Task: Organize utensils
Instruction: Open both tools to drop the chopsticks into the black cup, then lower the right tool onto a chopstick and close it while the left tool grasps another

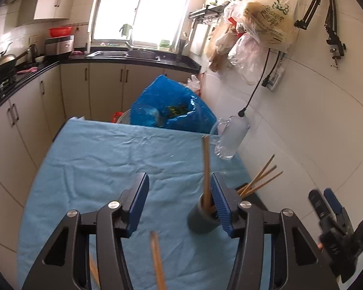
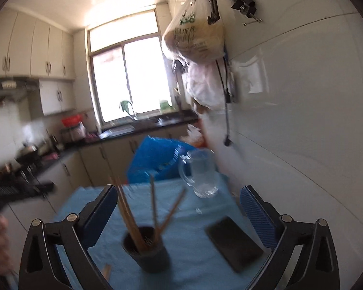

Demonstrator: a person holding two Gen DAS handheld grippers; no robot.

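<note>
Your left gripper (image 1: 180,201) hangs above the blue tablecloth (image 1: 104,159) with its jaws spread wide and nothing between them. The dark utensil cup (image 1: 200,222) stands just beside its right finger, partly hidden behind that blue pad, and holds several wooden chopsticks (image 1: 207,169): one nearly upright, the others leaning toward the white tiled wall. Another loose chopstick (image 1: 157,261) lies on the cloth near the bottom edge, below the open jaws. Your right gripper (image 2: 179,213) is also wide apart and holds nothing; in the right wrist view, which is blurred, the cup (image 2: 148,253) sits on the cloth between its fingers, nearer the left one, with the sticks (image 2: 130,215) fanning out of it. A black phone (image 2: 234,241) lies flat on the cloth to the right of the cup, apart from it. A clear glass mug (image 2: 200,174) stands at the table's far edge by the wall, with a blue plastic bag (image 2: 157,159) behind it.
</note>
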